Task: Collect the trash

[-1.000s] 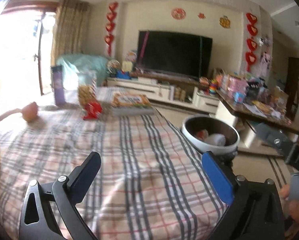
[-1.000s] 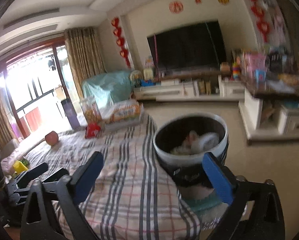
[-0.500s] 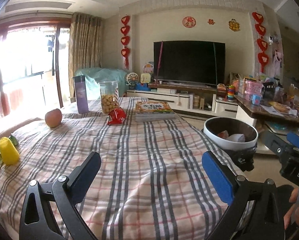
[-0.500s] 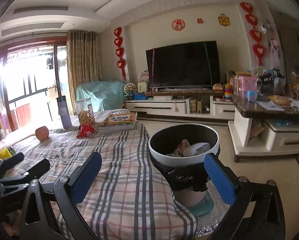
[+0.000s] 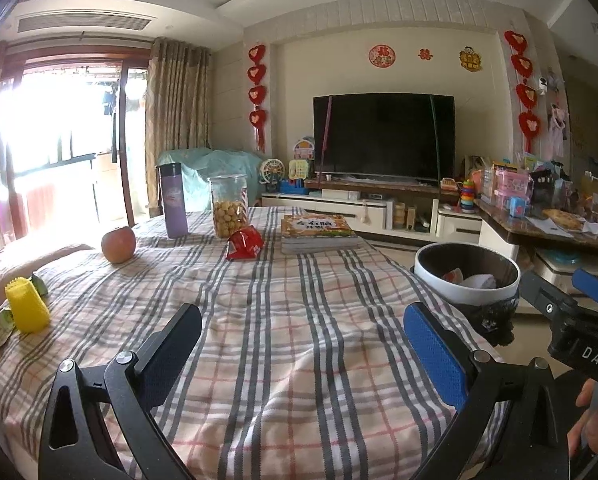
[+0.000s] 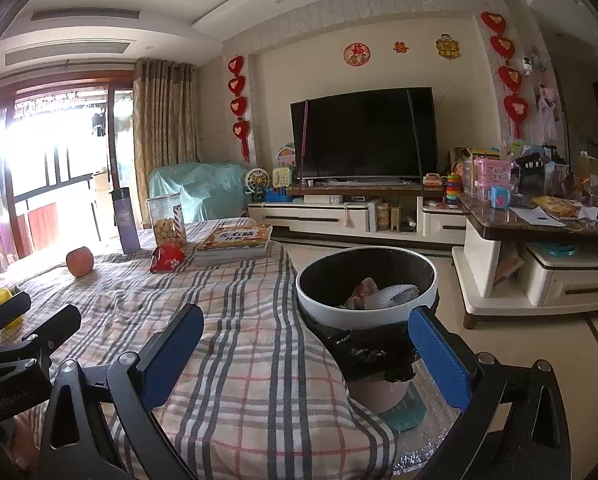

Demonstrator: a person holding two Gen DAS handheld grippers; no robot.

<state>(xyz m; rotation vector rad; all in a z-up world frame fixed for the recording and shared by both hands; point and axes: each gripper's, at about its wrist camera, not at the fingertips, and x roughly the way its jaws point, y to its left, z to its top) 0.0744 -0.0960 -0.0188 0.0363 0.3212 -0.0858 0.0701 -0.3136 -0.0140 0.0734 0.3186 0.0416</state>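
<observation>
Your round white-rimmed trash bin (image 6: 366, 286), just off the checked tablecloth's (image 5: 283, 320) edge, already holds crumpled scraps. A red snack wrapper (image 5: 244, 244) likely remains. Your left gripper (image 5: 303, 344) and right gripper (image 6: 305, 346) gape empty.

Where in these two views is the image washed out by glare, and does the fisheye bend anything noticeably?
Left wrist view: the balcony door is blown out white, hazing the left side; the ceiling lines bow. Right wrist view: the same door glares, less widely; the trash bin stays sharp.
</observation>
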